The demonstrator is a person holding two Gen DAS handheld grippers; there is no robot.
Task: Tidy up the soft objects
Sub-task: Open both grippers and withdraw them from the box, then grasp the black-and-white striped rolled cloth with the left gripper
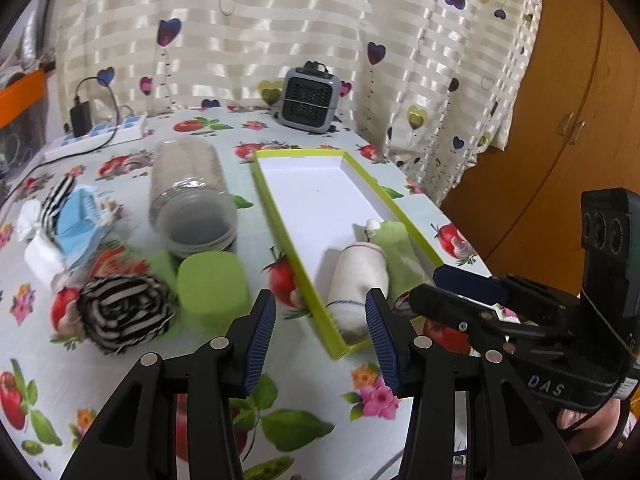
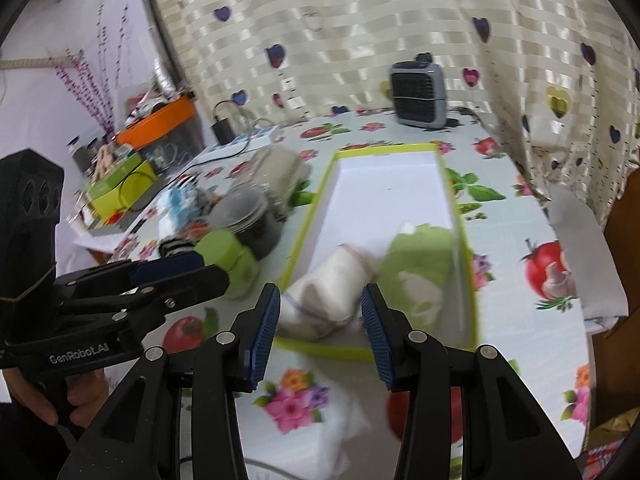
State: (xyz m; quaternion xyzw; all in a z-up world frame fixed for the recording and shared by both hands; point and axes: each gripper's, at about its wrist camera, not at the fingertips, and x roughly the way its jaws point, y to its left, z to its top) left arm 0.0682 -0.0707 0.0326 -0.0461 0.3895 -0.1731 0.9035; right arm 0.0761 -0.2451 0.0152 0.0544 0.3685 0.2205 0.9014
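Observation:
A shallow white box with a lime-green rim [image 1: 276,208] [image 2: 306,226] lies on the table. Inside its near end lie a rolled white cloth [image 1: 356,280] [image 2: 324,300] and a light green cloth [image 1: 400,252] [image 2: 420,256]. A rolled black-and-white striped cloth [image 1: 124,312] lies left of the box, beside a pile with a blue face mask [image 1: 78,226] and white cloths. My left gripper [image 1: 320,340] is open and empty, near the box's near left corner. My right gripper [image 2: 320,332] is open and empty, just in front of the white roll.
A clear plastic jar [image 1: 192,200] [image 2: 248,216] lies on its side with a green lid [image 1: 212,288] [image 2: 228,256] beside it. A grey fan [image 1: 310,100] [image 2: 418,94] and a power strip [image 1: 100,136] stand at the back. The table edge runs along the right.

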